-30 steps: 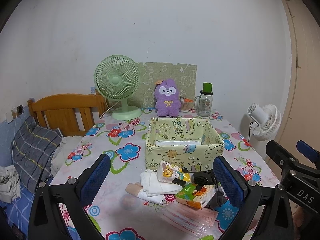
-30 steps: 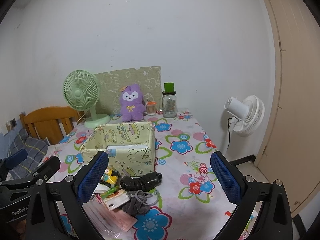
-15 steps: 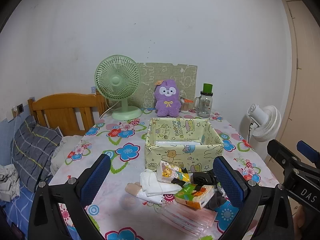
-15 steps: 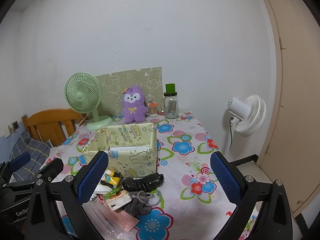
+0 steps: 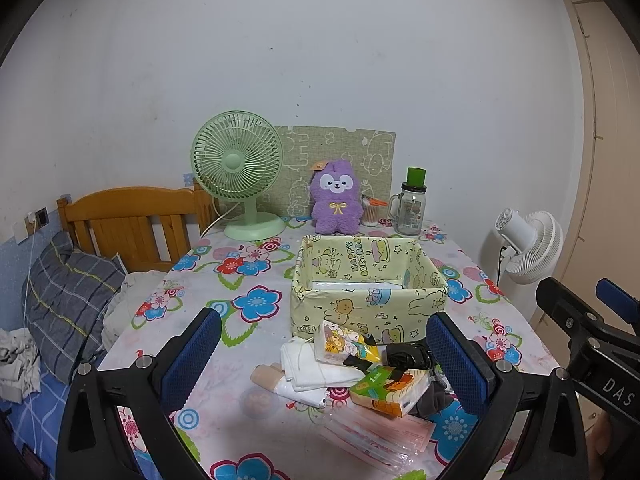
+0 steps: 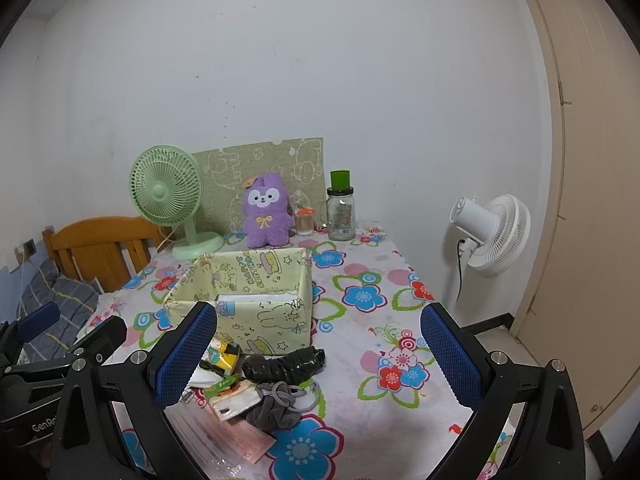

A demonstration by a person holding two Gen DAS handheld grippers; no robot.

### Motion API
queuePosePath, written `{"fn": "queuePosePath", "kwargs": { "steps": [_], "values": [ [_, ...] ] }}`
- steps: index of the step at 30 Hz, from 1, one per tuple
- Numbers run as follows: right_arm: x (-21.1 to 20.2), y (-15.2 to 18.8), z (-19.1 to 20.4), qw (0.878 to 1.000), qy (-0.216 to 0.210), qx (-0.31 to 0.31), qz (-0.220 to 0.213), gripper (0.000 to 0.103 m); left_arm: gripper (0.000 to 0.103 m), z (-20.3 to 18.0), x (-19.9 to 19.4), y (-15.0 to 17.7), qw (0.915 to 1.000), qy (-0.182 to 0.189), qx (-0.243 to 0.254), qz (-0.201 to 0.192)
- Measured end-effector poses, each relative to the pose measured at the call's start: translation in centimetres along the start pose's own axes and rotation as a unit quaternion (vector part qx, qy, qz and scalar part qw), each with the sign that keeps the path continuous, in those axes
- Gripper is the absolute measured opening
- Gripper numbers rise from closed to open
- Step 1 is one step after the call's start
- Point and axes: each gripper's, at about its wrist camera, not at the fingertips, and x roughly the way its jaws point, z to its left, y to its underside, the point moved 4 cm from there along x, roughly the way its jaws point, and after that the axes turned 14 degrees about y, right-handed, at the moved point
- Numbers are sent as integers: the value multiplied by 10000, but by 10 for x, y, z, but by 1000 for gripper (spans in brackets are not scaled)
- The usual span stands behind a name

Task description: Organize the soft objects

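The left hand-held gripper is spread wide and holds nothing. The right hand-held gripper is wide apart too, with nothing in it. Both hang above the near edge of the counter, which has a flower cloth on it.

A pile of soft things lies on the counter just in front of the yellow box. In the pile are a white folded cloth, a tissue pack, a black bundle and a gray hair tie. Something white lies inside the box, maybe paper; it is hard to tell.

At the far end of the counter stand a green fan, a purple plush toy and a glass jar. A white fan stands beside the counter.
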Motion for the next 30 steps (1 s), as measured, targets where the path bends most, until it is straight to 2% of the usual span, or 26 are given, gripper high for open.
{"fn": "queuePosePath", "kwargs": {
  "steps": [15, 20, 30],
  "values": [
    [2, 1, 0, 10000, 11, 3, 30, 103, 102, 1, 2, 8, 10000, -50, -29, 18],
    [7, 3, 3, 9998, 171, -95, -26, 103, 102, 0, 8, 13, 10000, -56, -10, 82],
    [19, 18, 15, 9997, -90, -157, 184, 103, 102, -1, 19, 30, 9997, -53, -59, 222]
  ]
}}
